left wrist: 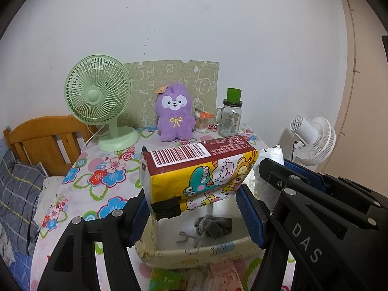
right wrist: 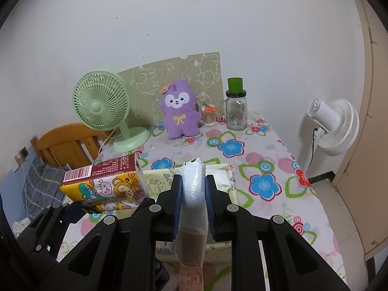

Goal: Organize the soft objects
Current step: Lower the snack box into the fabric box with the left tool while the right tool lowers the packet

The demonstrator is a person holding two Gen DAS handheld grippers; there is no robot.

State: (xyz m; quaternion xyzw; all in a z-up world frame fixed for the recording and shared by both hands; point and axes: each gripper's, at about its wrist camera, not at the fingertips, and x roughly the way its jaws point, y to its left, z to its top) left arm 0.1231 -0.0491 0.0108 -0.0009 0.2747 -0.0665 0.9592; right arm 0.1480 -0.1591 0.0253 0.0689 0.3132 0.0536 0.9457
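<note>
My left gripper is shut on a yellow cartoon-print tissue pack with a red-brown barcode top, its blue pads pressing both sides. The pack hangs over a cream fabric basket with a grey soft item inside. In the right wrist view the same pack shows at the lower left, beside the basket. My right gripper is shut on a slim white packet in clear plastic wrap. The right gripper also shows beside the basket in the left wrist view.
On the floral tablecloth at the back stand a purple plush, a green desk fan, a swab holder and a glass jar. A white standing fan is right of the table, a wooden headboard left.
</note>
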